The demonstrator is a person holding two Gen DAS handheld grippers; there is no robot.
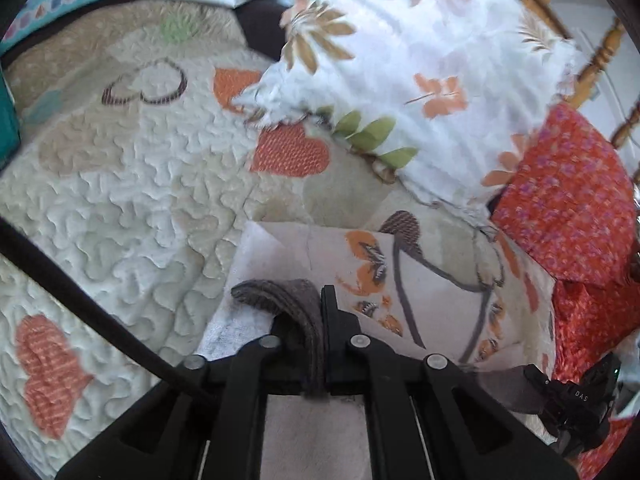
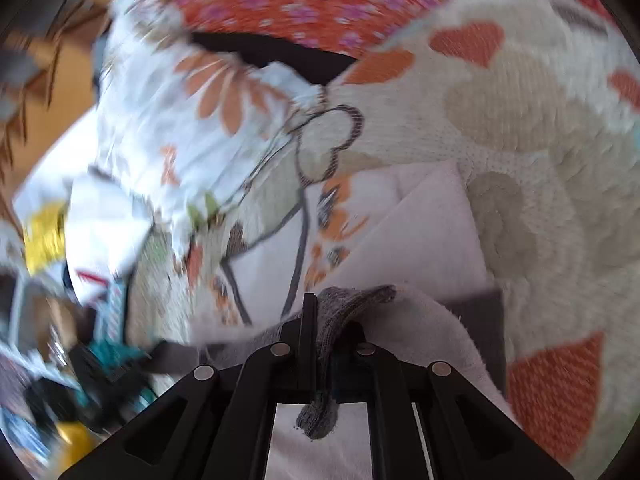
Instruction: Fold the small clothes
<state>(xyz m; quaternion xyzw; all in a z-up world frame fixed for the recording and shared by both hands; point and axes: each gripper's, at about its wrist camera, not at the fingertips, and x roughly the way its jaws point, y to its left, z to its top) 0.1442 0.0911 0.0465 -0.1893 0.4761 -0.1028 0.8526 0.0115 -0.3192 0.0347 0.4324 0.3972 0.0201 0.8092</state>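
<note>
**Left wrist view: both grippers pinching the same little garment over the bed**

Left wrist cam shows the left gripper [image 1: 320, 312] clenched on a grey ribbed hem [image 1: 296, 304] of a small white garment [image 1: 424, 280] with orange butterfly prints. The garment hangs just above the quilt [image 1: 120, 184], the one with orange hearts, near a floral pillow [image 1: 400, 60] and a red cushion [image 1: 568, 192]. The other gripper peeks in at the lower right of that view.

Right wrist cam is pretty blurry, but the right gripper [image 2: 320, 312] is also clamped tight on a grey ribbed edge [image 2: 340, 308] of the same garment [image 2: 420, 232]. The cloth spreads out ahead of its fingers [image 2: 308, 320] over the quilt [image 2: 540, 140]. Pillow [image 2: 168, 120] sits left of it.
</note>
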